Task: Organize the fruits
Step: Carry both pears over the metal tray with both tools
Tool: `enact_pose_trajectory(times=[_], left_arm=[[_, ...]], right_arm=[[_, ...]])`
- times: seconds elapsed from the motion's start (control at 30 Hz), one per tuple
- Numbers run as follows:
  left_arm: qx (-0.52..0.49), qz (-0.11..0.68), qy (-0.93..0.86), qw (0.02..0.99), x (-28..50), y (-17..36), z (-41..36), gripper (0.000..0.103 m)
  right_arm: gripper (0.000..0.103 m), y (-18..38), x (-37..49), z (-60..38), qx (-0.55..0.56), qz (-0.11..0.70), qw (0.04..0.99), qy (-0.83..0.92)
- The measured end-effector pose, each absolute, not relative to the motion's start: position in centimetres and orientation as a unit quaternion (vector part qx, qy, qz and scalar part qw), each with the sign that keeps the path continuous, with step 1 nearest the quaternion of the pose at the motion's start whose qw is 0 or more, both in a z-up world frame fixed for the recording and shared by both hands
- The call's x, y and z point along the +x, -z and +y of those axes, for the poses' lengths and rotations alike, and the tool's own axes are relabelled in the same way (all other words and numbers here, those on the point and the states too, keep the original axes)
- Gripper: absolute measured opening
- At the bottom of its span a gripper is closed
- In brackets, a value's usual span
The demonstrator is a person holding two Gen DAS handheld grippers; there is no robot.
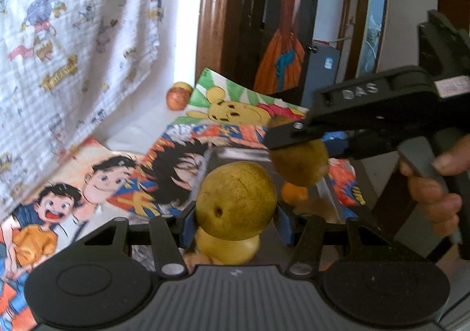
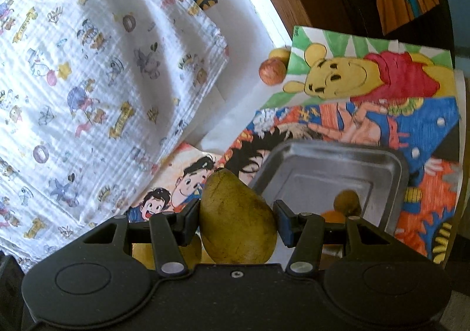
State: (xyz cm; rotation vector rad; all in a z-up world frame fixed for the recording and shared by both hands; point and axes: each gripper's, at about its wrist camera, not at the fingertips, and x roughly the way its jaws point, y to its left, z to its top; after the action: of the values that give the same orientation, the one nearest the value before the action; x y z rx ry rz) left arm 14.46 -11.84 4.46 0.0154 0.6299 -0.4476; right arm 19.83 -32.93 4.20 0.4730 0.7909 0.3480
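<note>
The left gripper (image 1: 236, 220) is clamped on a round yellow-green pear (image 1: 236, 200), held above the silver metal tray (image 2: 379, 160). The right gripper (image 2: 237, 217) grips a darker olive-green pear (image 2: 238, 220) over the tray's near edge. An orange (image 1: 294, 192) lies in the tray. Farther off, a red apple (image 2: 271, 70) rests on the white table beside the cartoon drawings (image 2: 367, 78).

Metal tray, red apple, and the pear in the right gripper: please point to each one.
Metal tray (image 2: 337, 154), right wrist view, far rim.
Red apple (image 2: 271, 71), right wrist view, middle.
Pear (image 2: 238, 222), right wrist view, middle of its body, held in the right gripper (image 2: 238, 220).
</note>
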Motion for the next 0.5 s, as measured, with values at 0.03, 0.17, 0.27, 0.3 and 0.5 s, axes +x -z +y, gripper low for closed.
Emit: enact_pose_trajectory(times=[0.03, 0.17, 0.27, 0.3, 0.5], left_arm=[[0.007, 0.309, 0.220, 0.925, 14.3, -4.3, -12.0, 0.058], [0.008, 0.318, 0.224, 0.921, 13.3, -3.6, -12.3, 0.059], [0.010, 0.323, 0.228, 0.918, 12.8, -3.1, -12.5, 0.059], [0.011, 0.326, 0.229, 0.917, 12.7, -3.0, -12.6, 0.059], [0.014, 0.332, 0.234, 0.914, 11.7, -2.4, -13.0, 0.059]], right_arm=[[0.055, -4.0, 19.8, -32.9, 0.229, 0.381, 0.880, -0.166], [0.055, -3.2, 19.4, -32.9, 0.233, 0.386, 0.878, -0.163], [0.055, -2.8, 19.1, -32.9, 0.230, 0.387, 0.878, -0.162], [0.055, -2.6, 19.0, -32.8, 0.228, 0.388, 0.878, -0.161], [0.055, -1.7, 19.4, -33.0, 0.229, 0.391, 0.879, -0.150]])
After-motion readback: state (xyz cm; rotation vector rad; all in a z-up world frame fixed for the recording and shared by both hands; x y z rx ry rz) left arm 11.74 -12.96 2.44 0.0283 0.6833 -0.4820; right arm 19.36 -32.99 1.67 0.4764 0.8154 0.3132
